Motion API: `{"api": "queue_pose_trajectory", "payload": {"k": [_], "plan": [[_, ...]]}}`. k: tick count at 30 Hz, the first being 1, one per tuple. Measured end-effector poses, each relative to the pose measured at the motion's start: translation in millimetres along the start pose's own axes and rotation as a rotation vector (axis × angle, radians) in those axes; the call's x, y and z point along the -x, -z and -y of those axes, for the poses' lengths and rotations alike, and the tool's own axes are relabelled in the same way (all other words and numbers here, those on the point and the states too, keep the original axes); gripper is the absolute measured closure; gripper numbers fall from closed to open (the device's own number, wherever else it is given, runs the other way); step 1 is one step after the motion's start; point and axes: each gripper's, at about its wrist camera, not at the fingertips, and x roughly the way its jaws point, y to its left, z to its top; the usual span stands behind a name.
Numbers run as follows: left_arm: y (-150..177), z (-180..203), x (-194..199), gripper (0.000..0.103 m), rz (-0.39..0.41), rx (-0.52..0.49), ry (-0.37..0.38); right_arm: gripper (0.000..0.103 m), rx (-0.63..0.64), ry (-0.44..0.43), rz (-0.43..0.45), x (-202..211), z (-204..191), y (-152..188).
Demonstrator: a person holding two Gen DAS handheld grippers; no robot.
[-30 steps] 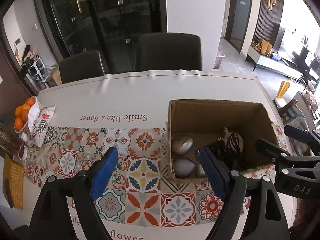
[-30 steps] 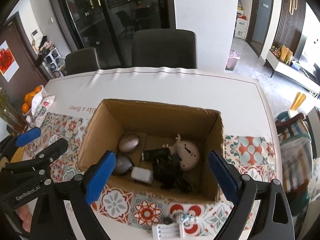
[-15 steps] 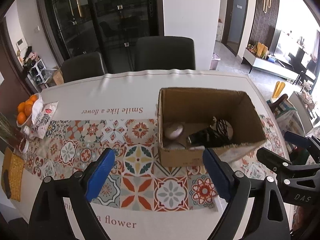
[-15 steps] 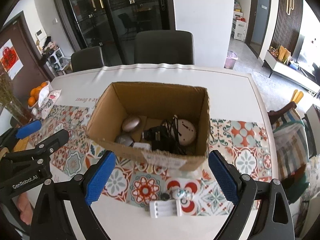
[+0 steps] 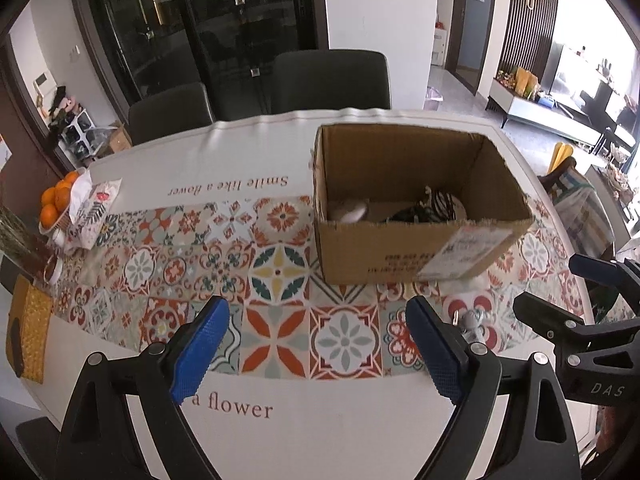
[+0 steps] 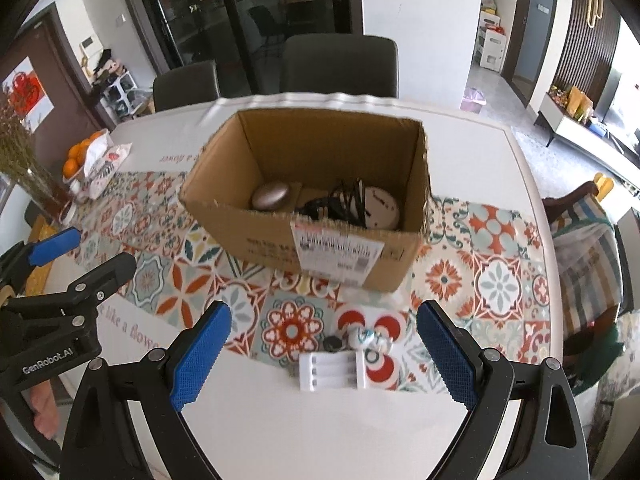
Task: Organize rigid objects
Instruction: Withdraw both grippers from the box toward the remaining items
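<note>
left hand-held gripper: spread wide, nothing between the textured blue pads; jaws have just been opening. Black plastic frame.
right hand-held gripper: spread, empty. Same blue knurled pads.
cardboard box: open-top, corrugated, rough torn rim, white shipping label on the near wall. Sits at 12 o'clock from the right hand-held gripper, at 1 o'clock from the left one.
box contents: smooth metallic oval mouse, tangled black cable, round white disc (looks like a clock face, can't be sure).
white ribbed tray: rectangular plastic, slotted, flat on the tabletop between the right pads, outside the box.
small items: black round cap and a small white-teal piece, just beyond the tray.
tabletop: glossy white cloth with printed tile pattern in the middle.
oranges: at 10 o'clock, far edge.
</note>
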Motion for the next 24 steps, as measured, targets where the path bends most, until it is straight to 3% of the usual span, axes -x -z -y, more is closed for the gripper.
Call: {"api": "queue_pose_trajectory", "payload": {"k": [24], "plan": [[67.3,7.7,-52.2,0.013,-0.219,0.023,0.022,0.009,0.059,-0.023,-0.226,-58.4,-4.1,50.5]]}}
